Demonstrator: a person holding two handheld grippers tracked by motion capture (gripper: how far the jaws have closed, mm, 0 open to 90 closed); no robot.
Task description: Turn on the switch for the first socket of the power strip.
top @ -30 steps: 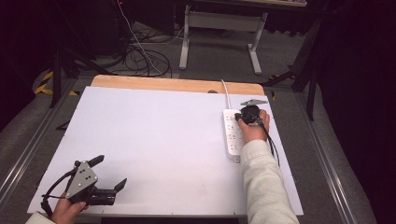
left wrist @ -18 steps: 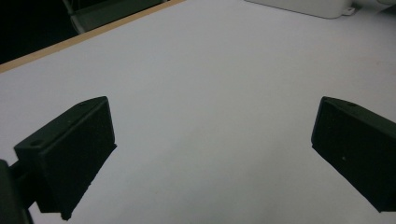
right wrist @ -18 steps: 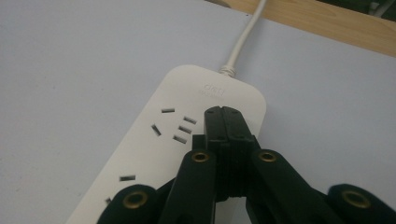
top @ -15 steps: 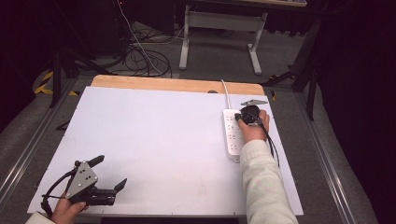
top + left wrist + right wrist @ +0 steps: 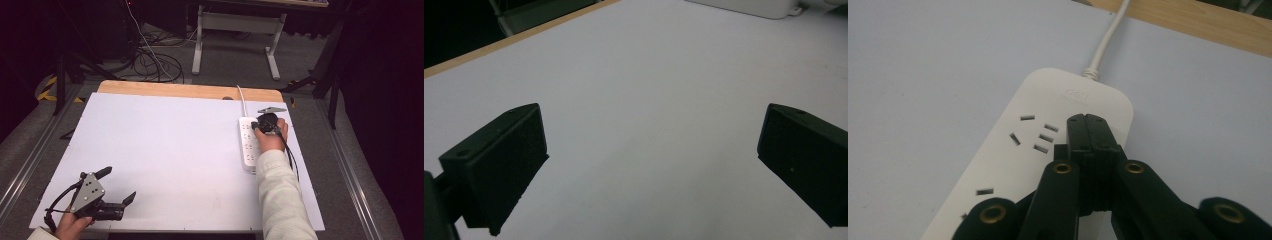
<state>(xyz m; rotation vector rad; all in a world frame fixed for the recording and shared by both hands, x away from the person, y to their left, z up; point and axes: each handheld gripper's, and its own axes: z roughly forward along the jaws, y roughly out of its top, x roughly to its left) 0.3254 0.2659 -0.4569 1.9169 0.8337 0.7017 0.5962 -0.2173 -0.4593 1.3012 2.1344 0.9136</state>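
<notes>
Long white plastic power strip [image 5: 248, 145]: lies on the tabletop [image 5: 165, 150] near its right edge, lengthwise front to back, its cord [image 5: 242, 101] leading off the far edge. Right tongs [image 5: 261, 126]: directly over the strip's far end. Left tongs [image 5: 116, 186]: near front left corner, well apart from the strip.

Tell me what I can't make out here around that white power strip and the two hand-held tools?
- Power strip, right gripper view: the closed right gripper covers whatever lies under its tips; a switch there cannot be confirmed.
- Power strip's near end, high view: the sleeve hides part of it.
- Its cord, high view: the far end is lost at the table's edge.
- Left gripper: jaws open on bare table.
</notes>
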